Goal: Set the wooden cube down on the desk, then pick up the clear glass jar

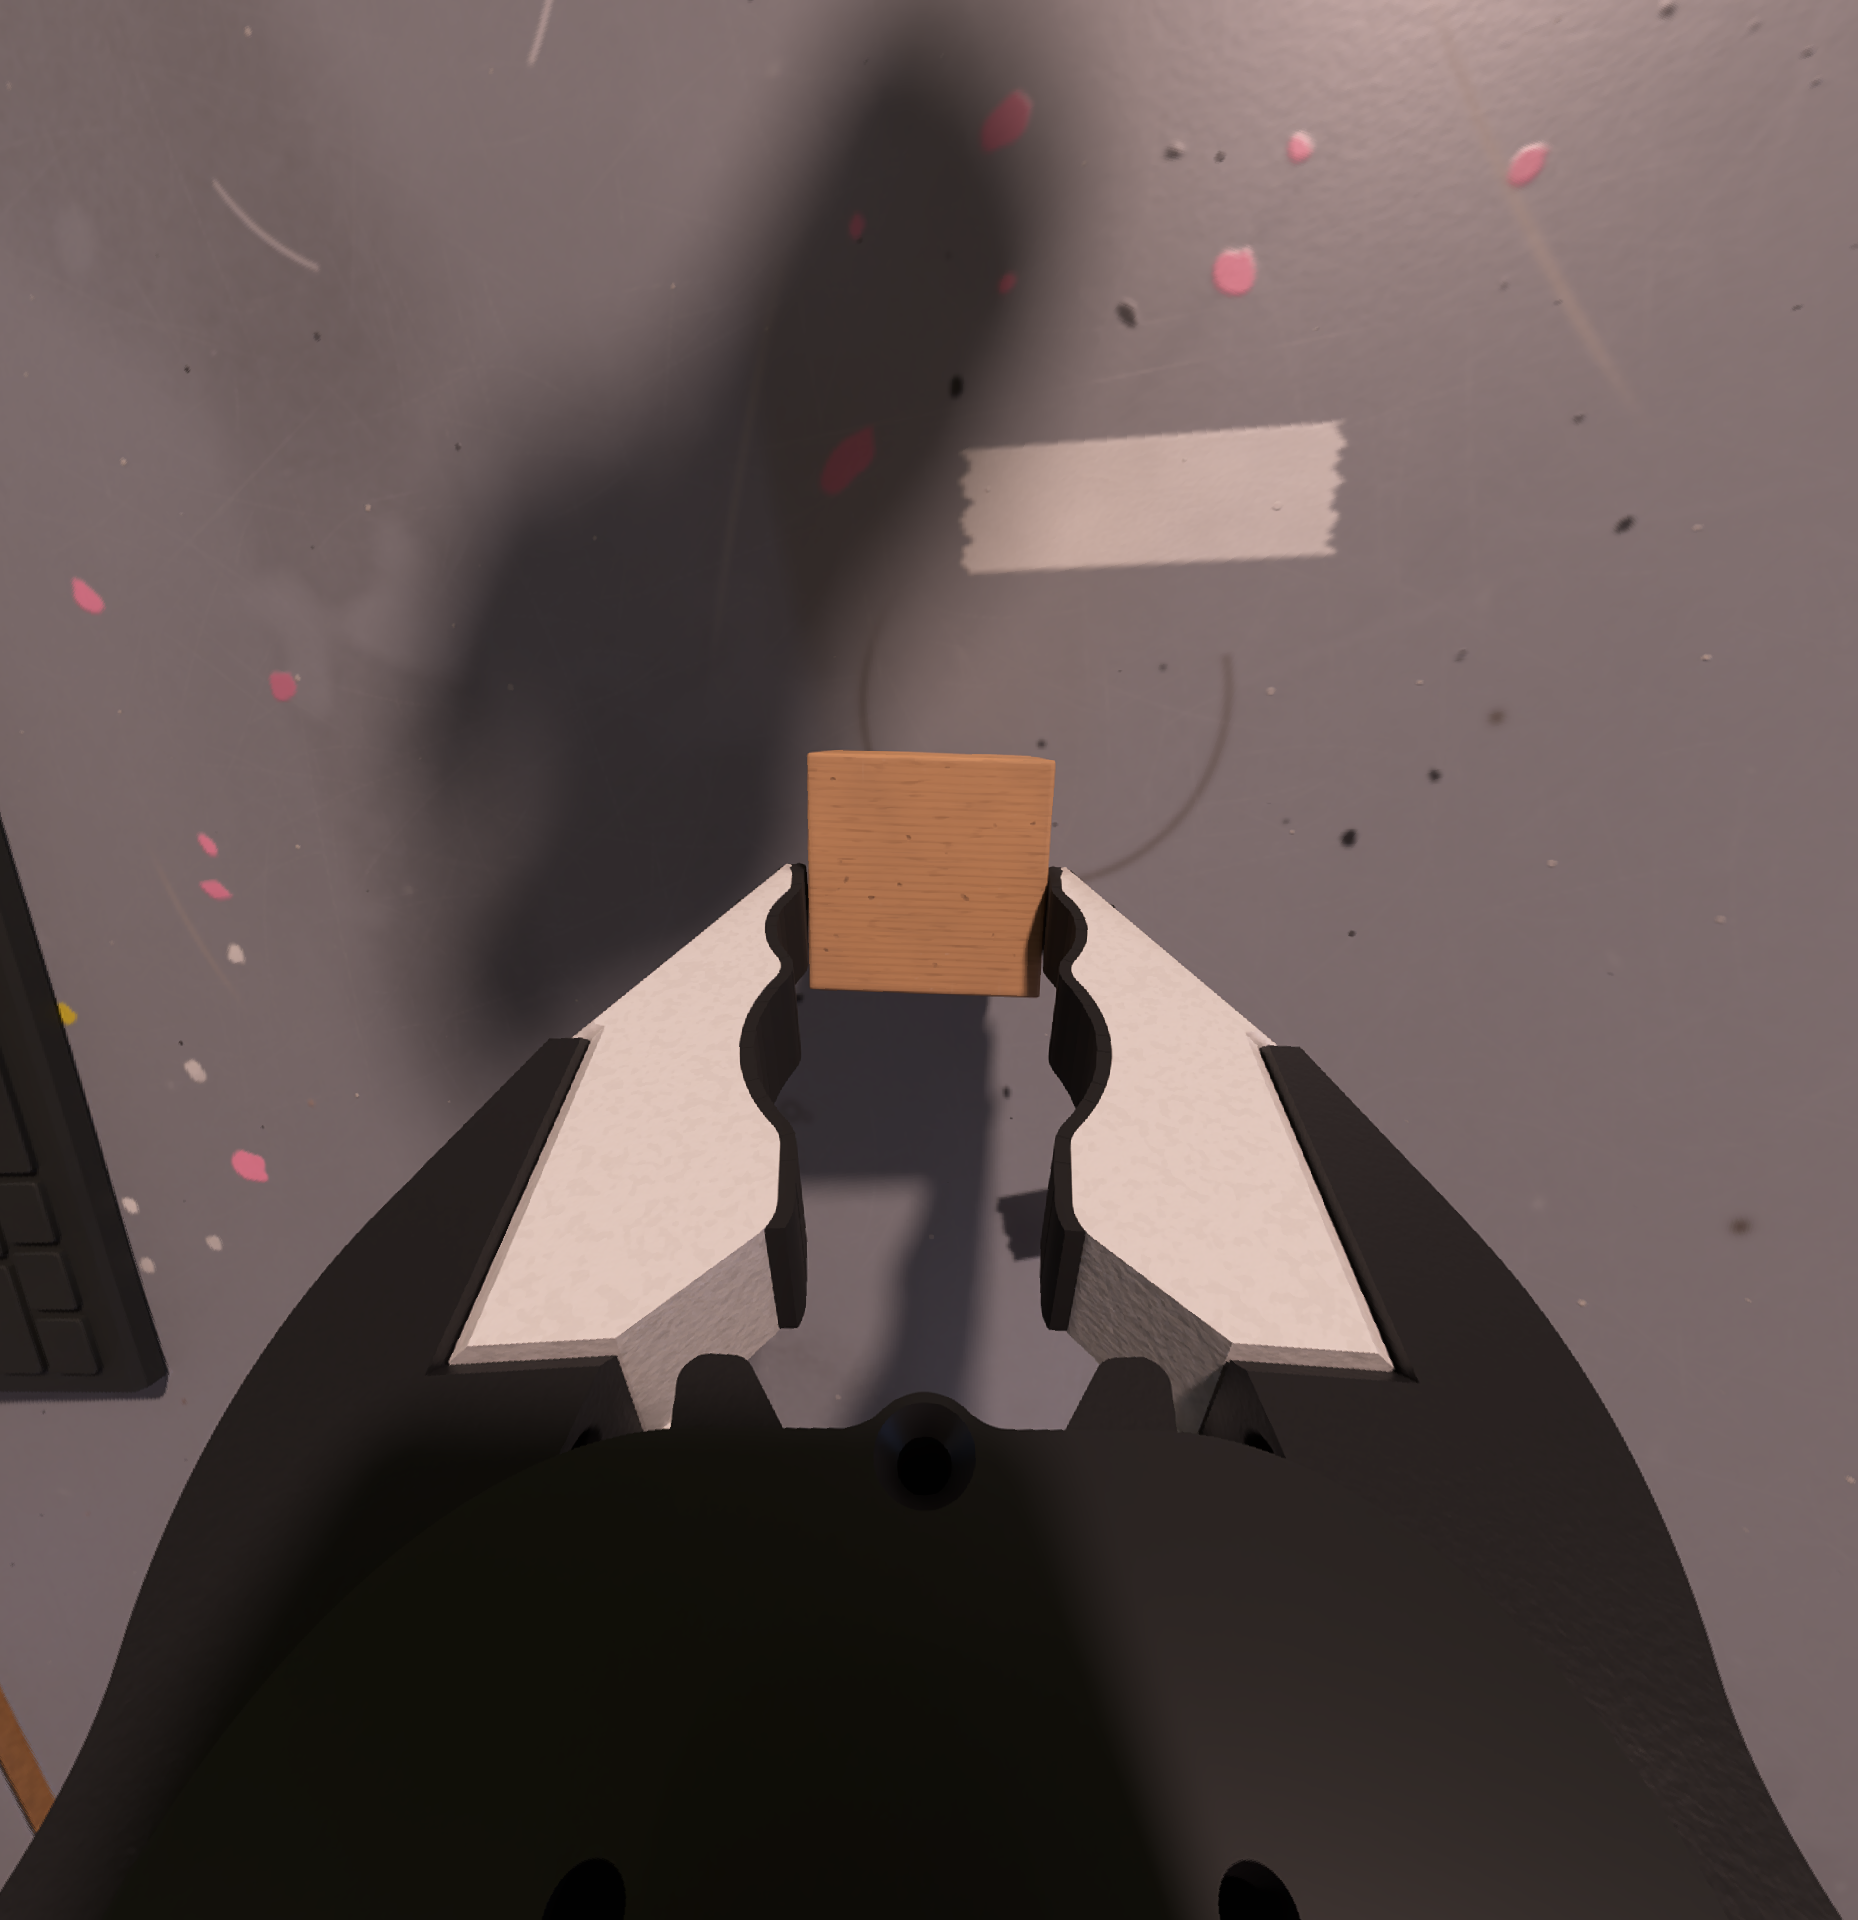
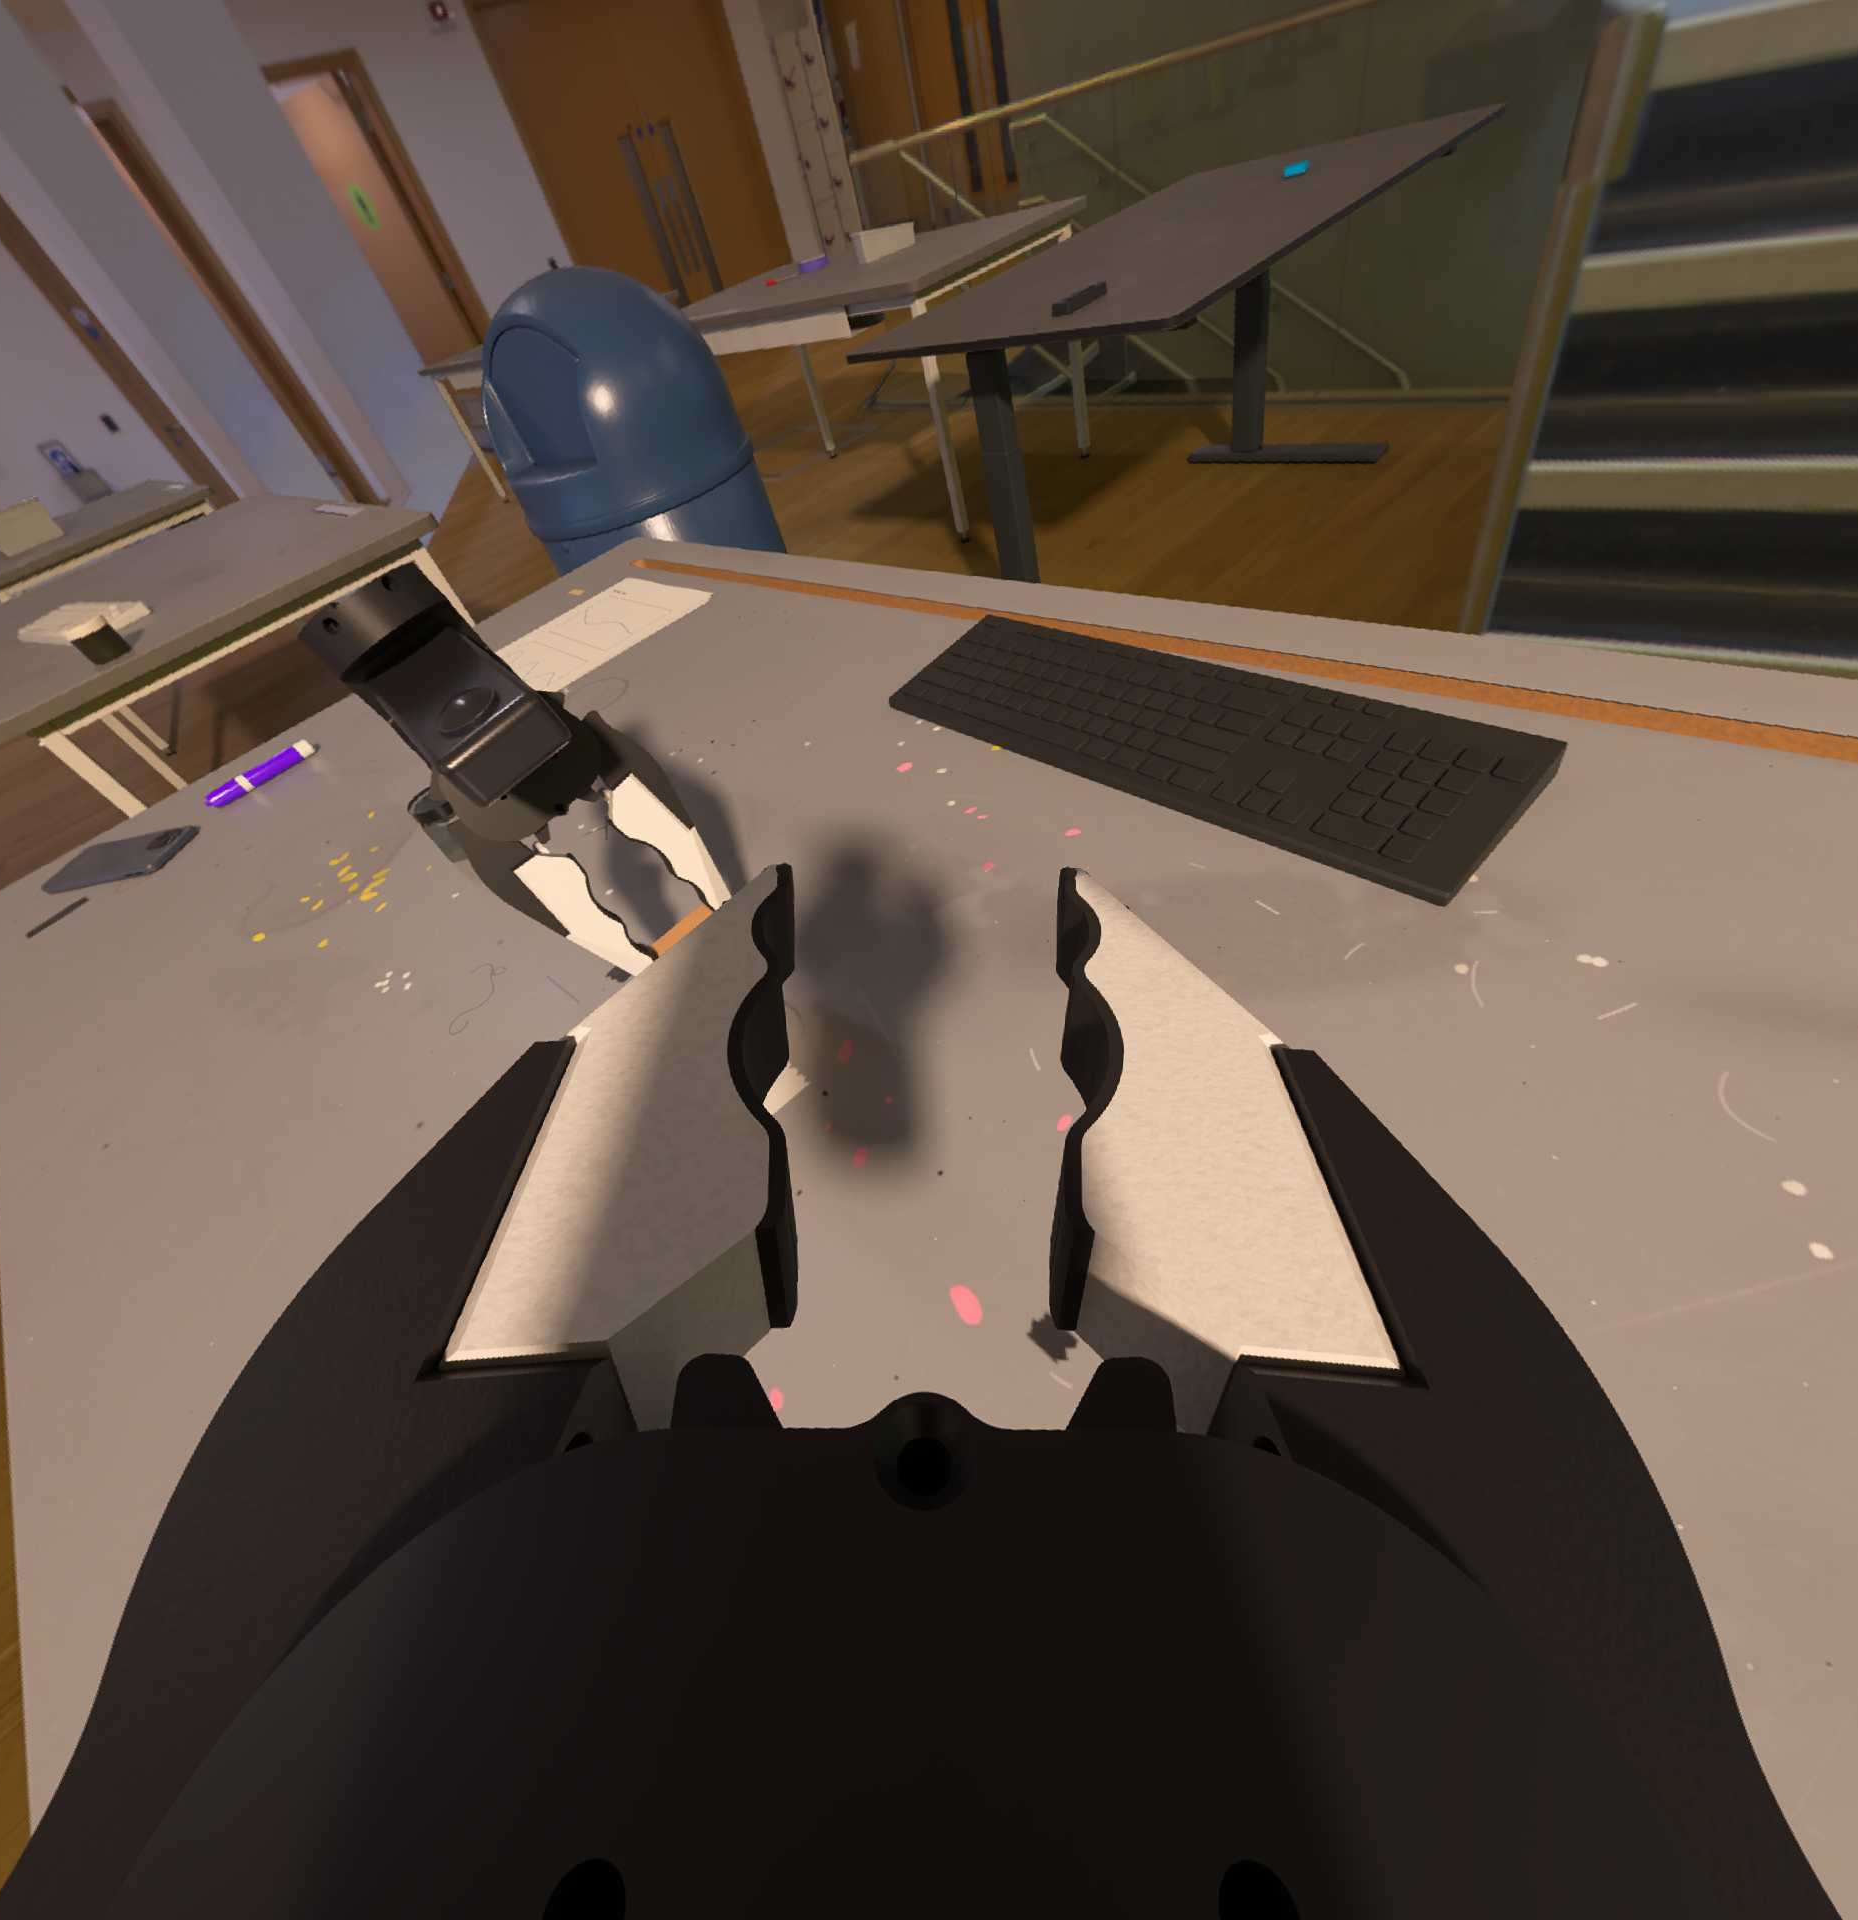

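Note:
The wooden cube (image 1: 930, 873) sits between the tips of my left gripper (image 1: 925, 904), which is shut on its two sides and holds it above the grey desk (image 1: 1424, 935). In the right wrist view the left gripper (image 2: 676, 930) points down at the desk, and only a sliver of the cube (image 2: 686, 923) shows between its fingers. My right gripper (image 2: 925, 883) is open and empty, hovering over the desk just right of the left one. A clear glassy object, possibly the jar (image 2: 433, 819), peeks out behind the left gripper and is mostly hidden.
A black keyboard (image 2: 1226, 748) lies at the far right of the desk; its corner also shows in the left wrist view (image 1: 31, 1143). A purple marker (image 2: 260, 774), a phone (image 2: 120, 857) and a paper sheet (image 2: 603, 623) lie at the far left. A strip of tape (image 1: 1153, 497) is stuck ahead of the cube.

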